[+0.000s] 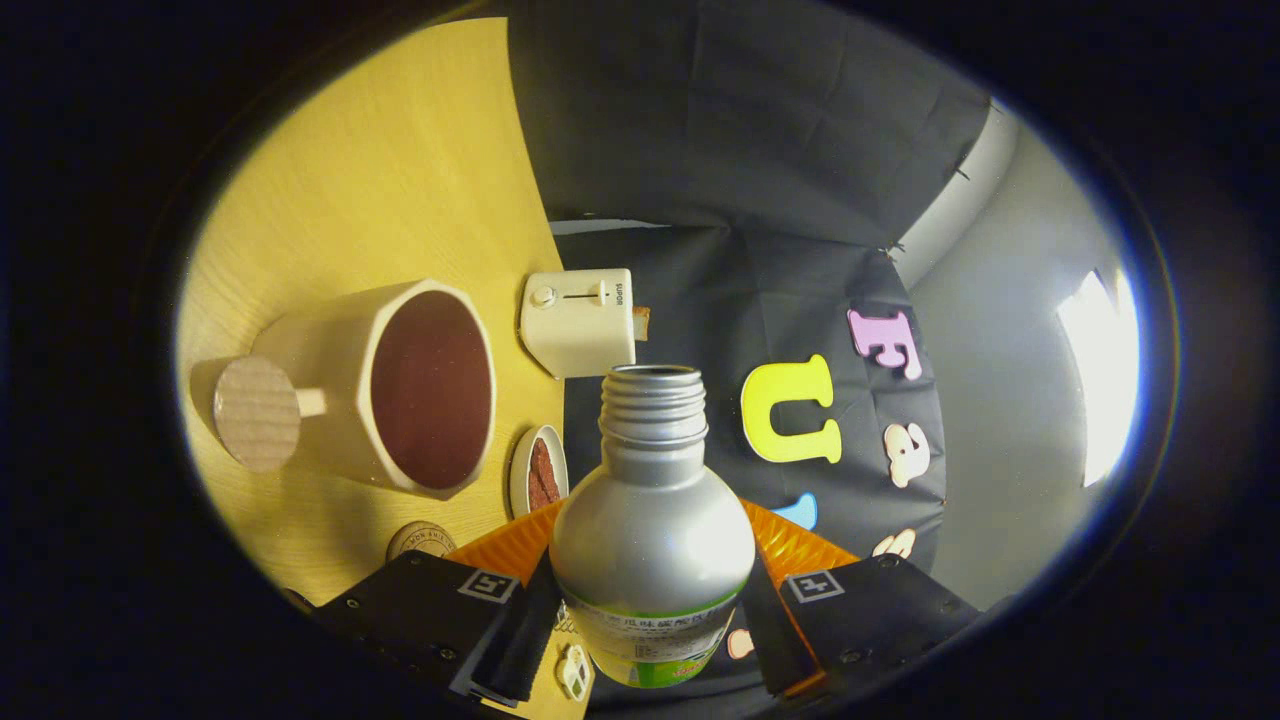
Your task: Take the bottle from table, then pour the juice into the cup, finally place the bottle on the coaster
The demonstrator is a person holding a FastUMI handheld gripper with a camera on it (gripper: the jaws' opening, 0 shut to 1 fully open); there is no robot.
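Note:
My gripper (pixel 650 612) is shut on a silver bottle (pixel 650 540), with both black fingers (pixel 480 620) pressing its sides near the green-edged label. The cap is off and the threaded mouth points away from me. The whole view is rolled, so the wooden table (pixel 400 180) stands beside the bottle and the bottle lies roughly level with it. The cream cup (pixel 330 360) with a round wooden handle stands on the table, its dark reddish inside facing the bottle's neck. No stream shows at the mouth. A round cork coaster (pixel 420 540) lies just beyond the finger nearest the table.
A cream toaster (pixel 580 320) with a slice in it stands at the table's far edge beyond the cup. A small white plate (pixel 540 470) holding something reddish-brown sits between the cup and the bottle. The booth's black cloth wall hangs behind.

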